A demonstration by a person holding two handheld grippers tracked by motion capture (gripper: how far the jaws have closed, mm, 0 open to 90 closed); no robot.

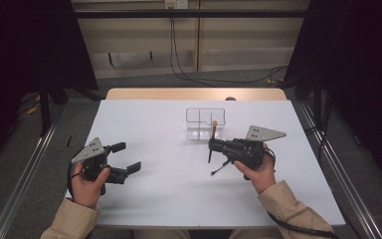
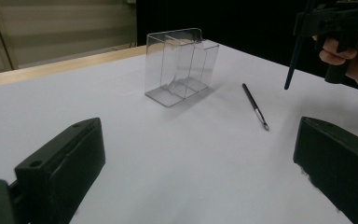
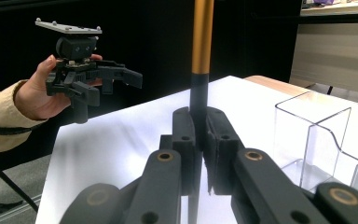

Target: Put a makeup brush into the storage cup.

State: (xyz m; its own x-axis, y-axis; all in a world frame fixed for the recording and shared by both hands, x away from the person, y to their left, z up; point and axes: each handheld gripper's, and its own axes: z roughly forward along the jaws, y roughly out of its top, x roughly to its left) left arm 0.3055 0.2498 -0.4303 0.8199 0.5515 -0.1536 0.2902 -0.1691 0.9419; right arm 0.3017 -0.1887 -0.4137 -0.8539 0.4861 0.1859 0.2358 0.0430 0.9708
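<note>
Forearms in tan sleeves enter the high view from below. Left gripper (image 1: 127,157) hangs well left of the clear acrylic organizer (image 1: 205,123), jaws spread wide and empty. Right gripper (image 1: 212,145) sits just in front of the organizer, clamped on an upright paintbrush (image 1: 213,130) whose orange handle end rises against the organizer's front wall. A second brush (image 1: 220,169) lies flat on the white worktop (image 1: 169,189), on the near side of the organizer, under the right gripper.

Left gripper view: the loose second brush (image 2: 255,107) lies right of the organizer (image 2: 179,65), ferrule and tip toward the camera; the held brush (image 2: 294,56) hangs above it.

Right gripper view: both jaws pinch the dark section of the held brush (image 3: 200,70), below its orange handle; the organizer (image 3: 324,140) stands to the right.

Handling judgement: light, stiff, thin and round-shafted, so liable to roll or pivot in the pads. Grip mid-shaft, clear of the bristles. The organizer looks light and easily tipped or pushed.
</note>
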